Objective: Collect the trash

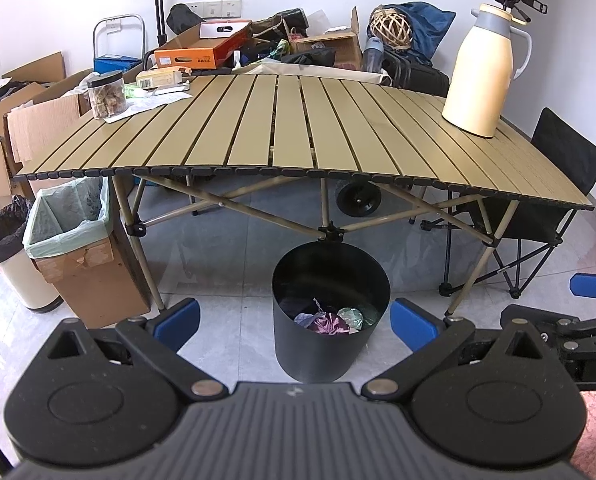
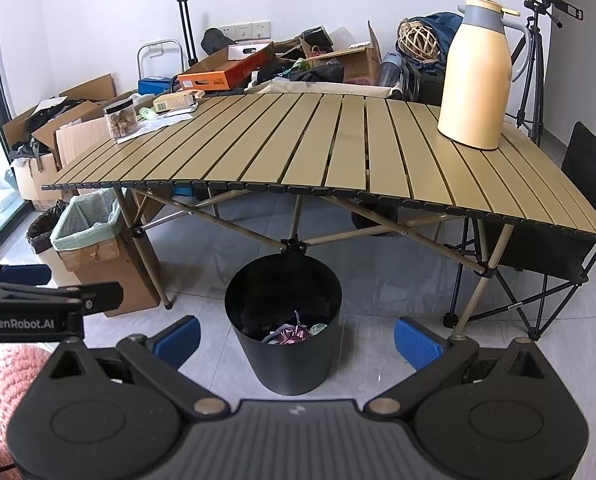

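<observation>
- Far left on the floor, a dark-lined round bin [image 1: 5,236] stands beside a cardboard box with a green liner [image 1: 71,216], just off the table's left front corner.
- On the table's [image 1: 289,136] left back corner: a clear jar [image 1: 106,95] on papers.
- Left gripper [image 1: 293,322] hangs low above the floor with its blue pads spread wide and empty; the black waste bin [image 1: 330,312] sits straight ahead between them, crumpled trash [image 1: 332,322] in its bottom.
- That bin stands on the floor under the table's front edge, near the middle.
- Right gripper [image 2: 295,338], level beside the left one, is also wide and empty, aimed at the same bin.
- Cream thermos jug [image 1: 484,68] stands upright at the table's right back corner.
</observation>
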Motion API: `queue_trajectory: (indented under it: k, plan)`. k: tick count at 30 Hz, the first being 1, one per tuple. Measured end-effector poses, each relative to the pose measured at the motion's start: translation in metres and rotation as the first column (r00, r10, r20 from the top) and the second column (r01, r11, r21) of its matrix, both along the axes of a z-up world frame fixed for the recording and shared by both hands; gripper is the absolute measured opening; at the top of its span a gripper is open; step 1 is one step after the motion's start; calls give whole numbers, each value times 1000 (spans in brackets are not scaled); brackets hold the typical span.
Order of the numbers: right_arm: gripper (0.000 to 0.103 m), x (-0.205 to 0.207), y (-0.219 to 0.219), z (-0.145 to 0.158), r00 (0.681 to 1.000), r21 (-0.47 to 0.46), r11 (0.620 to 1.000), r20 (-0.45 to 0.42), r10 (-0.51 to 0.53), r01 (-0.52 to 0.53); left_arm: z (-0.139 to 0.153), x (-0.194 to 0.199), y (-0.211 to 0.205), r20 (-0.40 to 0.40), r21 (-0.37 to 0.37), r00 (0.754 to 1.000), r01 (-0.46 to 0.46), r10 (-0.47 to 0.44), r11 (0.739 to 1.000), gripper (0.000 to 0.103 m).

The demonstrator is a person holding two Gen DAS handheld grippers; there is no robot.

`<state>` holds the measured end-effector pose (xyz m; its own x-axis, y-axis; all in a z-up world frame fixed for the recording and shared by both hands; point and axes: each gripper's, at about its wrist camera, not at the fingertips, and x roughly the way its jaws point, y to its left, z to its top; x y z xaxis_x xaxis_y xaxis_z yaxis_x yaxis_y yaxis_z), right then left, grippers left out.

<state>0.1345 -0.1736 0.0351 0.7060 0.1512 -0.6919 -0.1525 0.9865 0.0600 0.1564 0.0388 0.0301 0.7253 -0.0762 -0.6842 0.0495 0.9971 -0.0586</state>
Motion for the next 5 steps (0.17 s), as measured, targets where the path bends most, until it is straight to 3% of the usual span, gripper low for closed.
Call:
queue_trajectory:
  k: [5]
  plan:
    - [103, 0, 0, -1, 1000, 0, 1000, -2, 0, 0, 0, -2, -1, 8, -8, 1000, 10, -10, 1000, 103]
